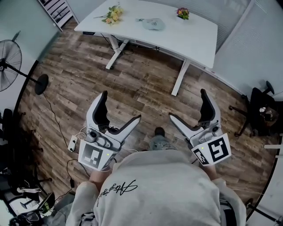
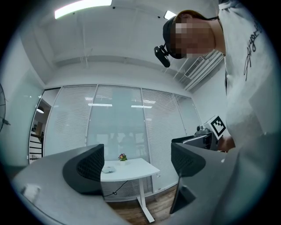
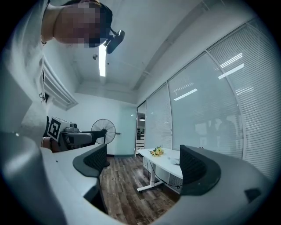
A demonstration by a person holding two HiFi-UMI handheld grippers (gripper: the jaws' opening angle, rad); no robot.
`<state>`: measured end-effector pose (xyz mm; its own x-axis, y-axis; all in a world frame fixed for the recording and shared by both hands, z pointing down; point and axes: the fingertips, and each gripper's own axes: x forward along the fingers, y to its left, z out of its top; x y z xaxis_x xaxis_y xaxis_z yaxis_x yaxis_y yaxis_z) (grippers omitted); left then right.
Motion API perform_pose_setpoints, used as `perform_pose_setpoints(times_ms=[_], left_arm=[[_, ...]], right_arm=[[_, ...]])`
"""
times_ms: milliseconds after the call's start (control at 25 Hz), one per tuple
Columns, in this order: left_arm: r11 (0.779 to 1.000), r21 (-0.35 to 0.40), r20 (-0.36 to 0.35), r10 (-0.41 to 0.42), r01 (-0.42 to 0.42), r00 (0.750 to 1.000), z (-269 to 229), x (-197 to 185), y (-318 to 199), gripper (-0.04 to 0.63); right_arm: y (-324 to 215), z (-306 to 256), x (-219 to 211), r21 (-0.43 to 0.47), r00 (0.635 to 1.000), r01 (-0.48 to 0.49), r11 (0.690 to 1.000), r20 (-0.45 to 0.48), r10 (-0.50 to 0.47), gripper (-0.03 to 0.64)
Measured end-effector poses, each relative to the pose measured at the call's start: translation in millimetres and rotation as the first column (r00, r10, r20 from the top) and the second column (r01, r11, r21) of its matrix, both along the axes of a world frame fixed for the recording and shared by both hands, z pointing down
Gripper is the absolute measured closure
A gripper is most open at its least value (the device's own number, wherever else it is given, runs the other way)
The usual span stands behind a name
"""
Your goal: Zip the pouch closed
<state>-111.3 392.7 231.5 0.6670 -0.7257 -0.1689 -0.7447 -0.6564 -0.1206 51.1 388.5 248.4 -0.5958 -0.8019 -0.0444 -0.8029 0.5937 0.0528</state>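
Wood-plank floor point(image 1: 146, 84) fills the middle of the head view, with a white desk point(image 1: 190, 35) standing at its far side. On the desk lies a small pale grey-green pouch point(image 1: 154, 23), flat, between a spray of yellow flowers point(image 1: 113, 14) on the left and a small pot of pink flowers point(image 1: 182, 13) on the right. A fan point(image 1: 9, 57) stands by the left wall.

The person stands well apart from the desk, in a grey sweatshirt, with both tools held out at waist height. The left gripper point(image 1: 120, 107) has its jaws spread wide with nothing between them. Its own view shows only the distant desk and pouch point(image 2: 107, 170) through the gap. The right gripper point(image 1: 187, 104) is likewise spread wide and empty, with floor and desk showing between its jaws. Neither tool touches anything.

The zipping does not look begun. This reads as the approach step, before any contact with the pouch. Whether the zip is open, and at which end the pull sits, is too small to tell from here.

The next move probably calls for walking up to the desk and bringing both grippers down over the pouch. One would then pin the fabric near the zip's end. The other would pinch the pull, which takes a fine, well-aimed grip.
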Motion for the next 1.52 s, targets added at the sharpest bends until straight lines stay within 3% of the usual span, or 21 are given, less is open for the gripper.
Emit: perform_pose_setpoints(times_ms=[800,1520], left_arm=[[0.996,0.022,-0.014,-0.089,0.089,0.996,-10.4,60.6,-114.7,0.138],[0.995,-0.001,-0.01,-0.095,0.095,0.995,-3.7,64.6,-141.5,0.138]], right_arm=[[-130.8,-0.8,73.6,-0.004,0.996,0.076,0.997,0.036,-0.076,0.126],[-152.8,3.2,75.9,-0.011,0.995,0.085,0.996,0.043,-0.085,0.133]])
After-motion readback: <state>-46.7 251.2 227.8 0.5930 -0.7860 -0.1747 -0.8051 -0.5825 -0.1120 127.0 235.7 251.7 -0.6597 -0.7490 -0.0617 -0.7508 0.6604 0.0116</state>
